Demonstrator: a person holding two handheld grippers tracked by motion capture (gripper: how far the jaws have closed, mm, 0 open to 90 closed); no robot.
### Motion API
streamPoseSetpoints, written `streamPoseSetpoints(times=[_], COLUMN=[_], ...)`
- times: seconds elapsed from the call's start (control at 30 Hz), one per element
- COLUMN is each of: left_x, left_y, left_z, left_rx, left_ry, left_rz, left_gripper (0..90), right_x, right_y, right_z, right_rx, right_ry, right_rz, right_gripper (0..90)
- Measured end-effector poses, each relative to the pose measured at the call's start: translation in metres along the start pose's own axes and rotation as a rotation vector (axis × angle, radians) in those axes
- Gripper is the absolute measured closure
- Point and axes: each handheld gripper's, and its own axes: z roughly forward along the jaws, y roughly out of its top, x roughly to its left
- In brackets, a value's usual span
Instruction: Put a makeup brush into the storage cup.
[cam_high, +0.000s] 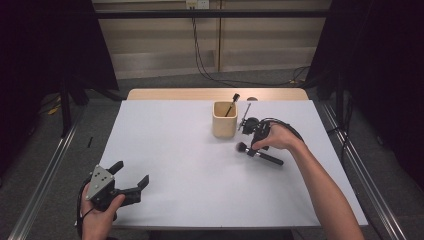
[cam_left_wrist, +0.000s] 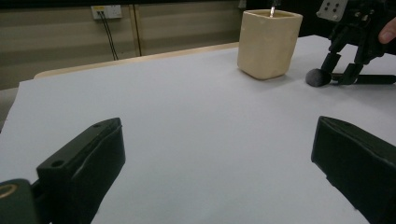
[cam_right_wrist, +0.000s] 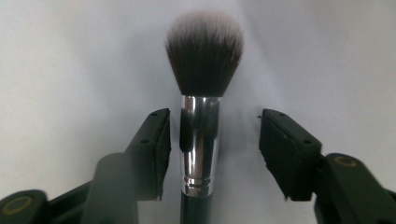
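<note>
A makeup brush (cam_high: 261, 155) with a dark handle, silver collar and dark fluffy head lies flat on the white table (cam_high: 175, 150), right of a beige square cup (cam_high: 224, 121). My right gripper (cam_high: 255, 148) reaches down over it. In the right gripper view the brush's collar (cam_right_wrist: 200, 140) stands between the jaws of the right gripper (cam_right_wrist: 215, 114), close to the left pad, with a clear gap to the right pad. My left gripper (cam_high: 132, 171) rests at the table's near left corner, jaws wide apart and nothing between them. The left gripper view shows the cup (cam_left_wrist: 268, 44) and the brush head (cam_left_wrist: 317, 77).
A thin black brush (cam_high: 232, 102) stands tilted in the cup. The table's wooden back edge (cam_high: 200, 94) lies just behind the cup. Cables run across the floor beyond it, and metal rails flank both sides of the table.
</note>
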Motion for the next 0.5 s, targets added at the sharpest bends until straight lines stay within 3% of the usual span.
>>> streamPoseSetpoints(times=[0.33,0.5], left_x=[-0.0001,-0.0006], left_y=[-0.0002,-0.0001], left_z=[-0.0006,-0.001], left_rx=[0.003,0.001], left_ry=[0.002,0.001], left_rz=[0.005,0.007], left_gripper=[2.8,2.8], right_x=[0.0009,0.0044], right_y=[0.0017,0.0028], right_z=[0.0039,0.0036], right_rx=[0.017,0.028], right_ry=[-0.003,-0.001], right_rz=[0.003,-0.002], right_gripper=[56.9,67.4])
